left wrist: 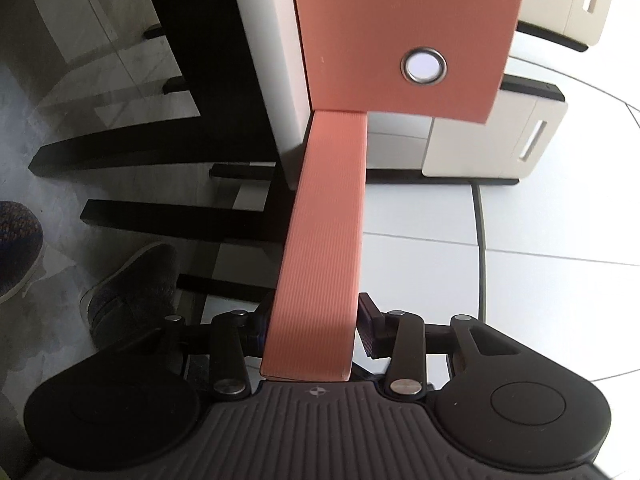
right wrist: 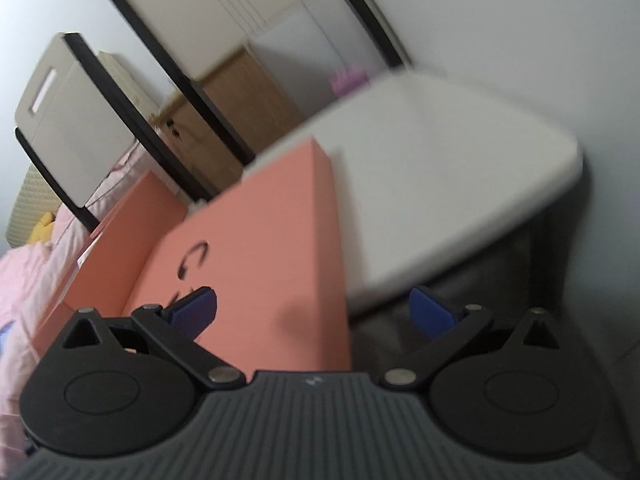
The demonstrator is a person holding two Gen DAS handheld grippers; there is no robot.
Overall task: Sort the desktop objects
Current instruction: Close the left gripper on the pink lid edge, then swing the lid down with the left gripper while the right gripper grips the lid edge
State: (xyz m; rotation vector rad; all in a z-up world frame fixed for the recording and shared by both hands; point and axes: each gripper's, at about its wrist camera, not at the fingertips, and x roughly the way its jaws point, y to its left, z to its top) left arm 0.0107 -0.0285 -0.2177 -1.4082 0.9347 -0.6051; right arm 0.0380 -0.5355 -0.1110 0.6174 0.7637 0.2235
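A salmon-pink file box [left wrist: 400, 32] with a metal-ringed finger hole stands on the white desk. My left gripper [left wrist: 310, 328] is shut on its narrow pink side wall [left wrist: 324, 240], which runs between the jaws. In the right wrist view the same pink box [right wrist: 272, 248] lies close in front, with a headset mark printed on its face, and a second pink panel [right wrist: 120, 240] sits to its left. My right gripper [right wrist: 312, 312] is open, its blue pads [right wrist: 196, 308] spread wide, and it holds nothing. That view is blurred.
Beige drawer units [left wrist: 496, 140] on black shelves stand at the right of the desk [left wrist: 540, 300]. Black chair legs [left wrist: 168, 216] and two shoes [left wrist: 132, 280] are on the floor at left. A white box lid [right wrist: 440, 184], a cardboard box [right wrist: 240, 108] and pink bedding [right wrist: 24, 264] show in the right wrist view.
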